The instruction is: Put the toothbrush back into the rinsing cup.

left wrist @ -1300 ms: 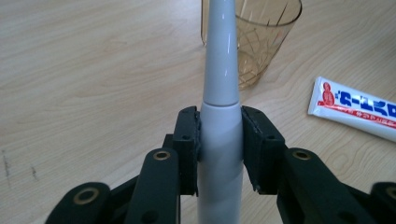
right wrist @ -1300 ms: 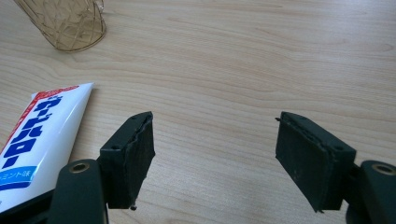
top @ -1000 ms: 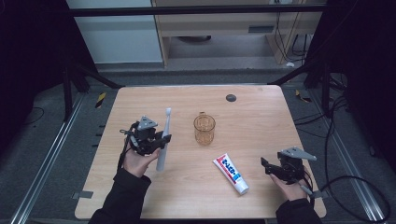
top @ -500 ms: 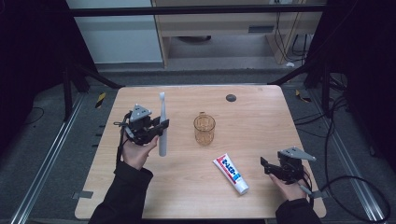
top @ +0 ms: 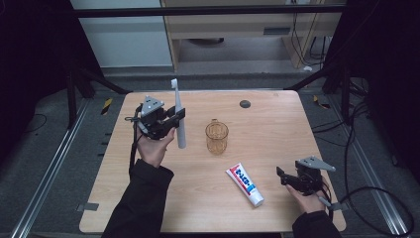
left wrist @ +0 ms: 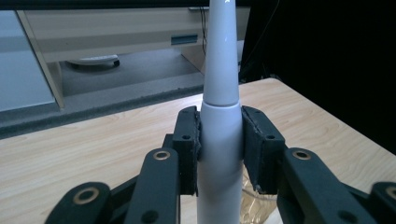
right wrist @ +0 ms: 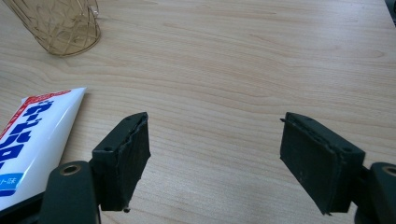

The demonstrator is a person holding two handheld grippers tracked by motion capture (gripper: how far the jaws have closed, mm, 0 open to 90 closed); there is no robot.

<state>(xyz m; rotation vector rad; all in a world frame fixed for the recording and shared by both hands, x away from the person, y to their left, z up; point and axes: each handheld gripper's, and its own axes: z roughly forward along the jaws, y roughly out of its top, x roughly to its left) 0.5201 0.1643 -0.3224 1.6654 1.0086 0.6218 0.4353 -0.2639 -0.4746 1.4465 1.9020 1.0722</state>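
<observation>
I am at a light wooden table (top: 277,124) in a dark room, with a grey floor and a pale cabinet behind it.

My left gripper (top: 168,119) is up above the left side of the table. Its two black jaws pinch a white electric toothbrush (top: 178,116) by its thick handle. In the left gripper view the pads (left wrist: 187,149) press on both sides of the toothbrush (left wrist: 219,140), just under the ring where the thin neck begins. The toothbrush stands almost straight up, with its brush end at the top and its handle hanging down below the jaws. It touches nothing but my gripper.

A see-through amber cup (top: 216,137) with a handle stands near the middle of the table, just to the right of the toothbrush. In the right gripper view the cup (right wrist: 60,25) is at the top left.

A white toothpaste tube (top: 244,184) with red and blue print lies flat on the table, in front of the cup and closer to me. Its cap end points toward my side.

My right gripper (top: 289,179) is low at the right front part of the table, near the tube but not touching it. Its jaws have just been opening, and now they are spread wide with only bare wood between them. In the right gripper view the tube (right wrist: 32,135) lies just left of my left jaw.

A small dark round thing (top: 244,103) sits near the far edge of the table.
</observation>
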